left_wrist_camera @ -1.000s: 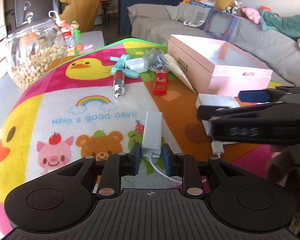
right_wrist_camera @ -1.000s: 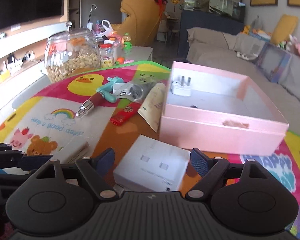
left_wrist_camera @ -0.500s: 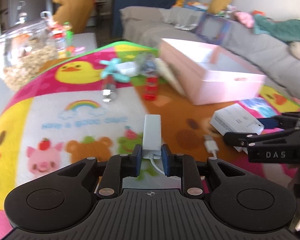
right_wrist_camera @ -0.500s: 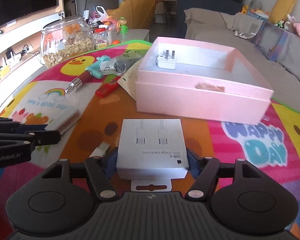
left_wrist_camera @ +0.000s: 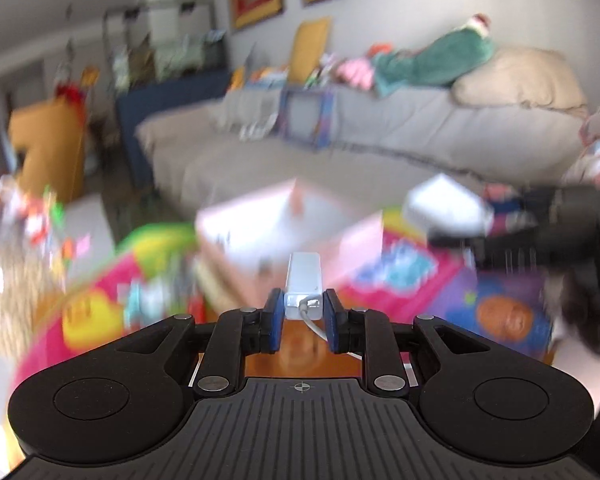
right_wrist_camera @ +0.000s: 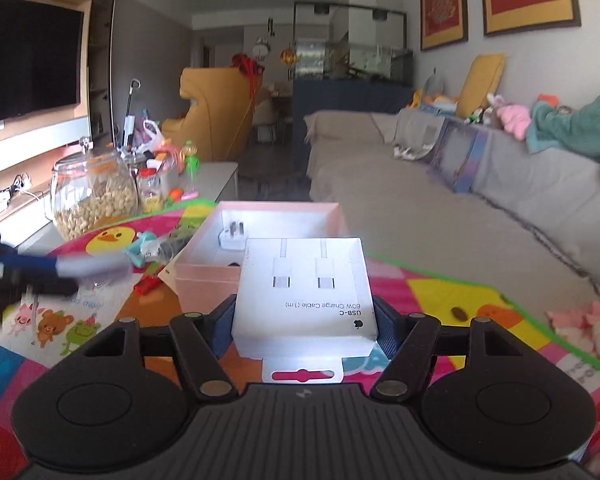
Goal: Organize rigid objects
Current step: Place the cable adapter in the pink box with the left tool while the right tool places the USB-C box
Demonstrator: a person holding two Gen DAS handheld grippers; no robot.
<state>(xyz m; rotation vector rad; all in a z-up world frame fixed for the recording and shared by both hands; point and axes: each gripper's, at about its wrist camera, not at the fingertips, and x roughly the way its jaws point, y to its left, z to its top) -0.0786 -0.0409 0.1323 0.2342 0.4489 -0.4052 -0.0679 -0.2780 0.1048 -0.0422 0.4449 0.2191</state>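
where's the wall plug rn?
Right wrist view, left of centre: the white wall plug lies inside the pink box, just behind the held cable box.

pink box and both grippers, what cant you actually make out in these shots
- Pink box, right wrist view: the held cable box covers its near right part, so only a white plug shows inside.
- Left wrist view: motion blur smears the mat's small things; none can be named.
- White adapter in the left gripper: its cable runs under the gripper body; the end is hidden.
- Right gripper: the cable box hides its pads.
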